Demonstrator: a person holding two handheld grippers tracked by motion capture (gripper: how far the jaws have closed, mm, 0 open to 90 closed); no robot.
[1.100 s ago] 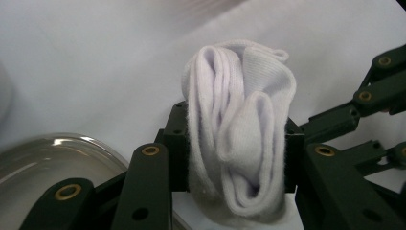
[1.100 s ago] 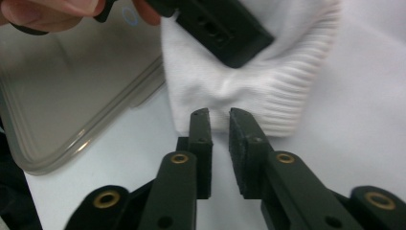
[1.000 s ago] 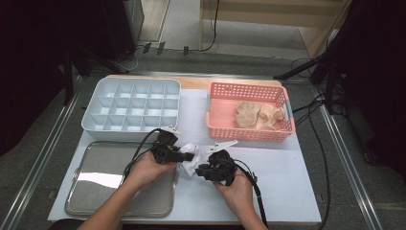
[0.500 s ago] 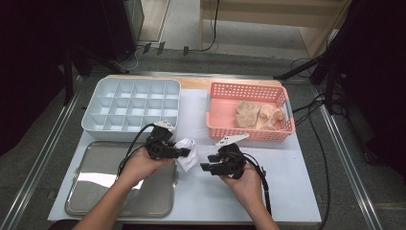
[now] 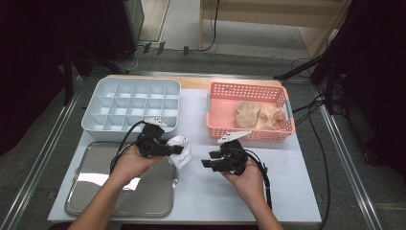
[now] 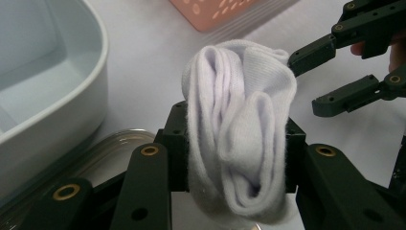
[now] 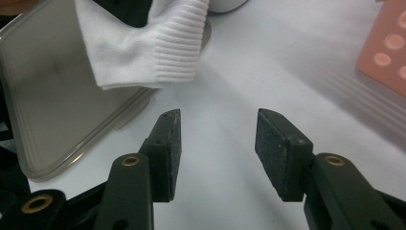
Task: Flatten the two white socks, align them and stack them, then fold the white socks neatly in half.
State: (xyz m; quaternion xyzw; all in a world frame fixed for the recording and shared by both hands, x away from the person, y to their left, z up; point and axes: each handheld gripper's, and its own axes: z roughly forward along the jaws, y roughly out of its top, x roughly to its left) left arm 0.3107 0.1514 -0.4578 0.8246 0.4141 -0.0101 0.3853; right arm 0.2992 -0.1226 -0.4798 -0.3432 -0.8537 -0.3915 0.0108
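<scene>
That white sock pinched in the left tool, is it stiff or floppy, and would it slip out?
Probably floppy: the white sock bunches into soft folds and droops below the left tool. Likely light, since a side pinch carries it. Slipping seems unlikely; its ribbed knit is squeezed between both pads.

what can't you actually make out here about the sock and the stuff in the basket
- White sock, left gripper view: its lower end is cut off by the bottom edge, and the left gripper's pads hide its sides.
- Same sock, right gripper view: the top edge cuts it off.
- Beige items in the pink basket, high view: too small and bunched to count or identify.
- Metal tray, high view: a forearm covers part of it.
</scene>
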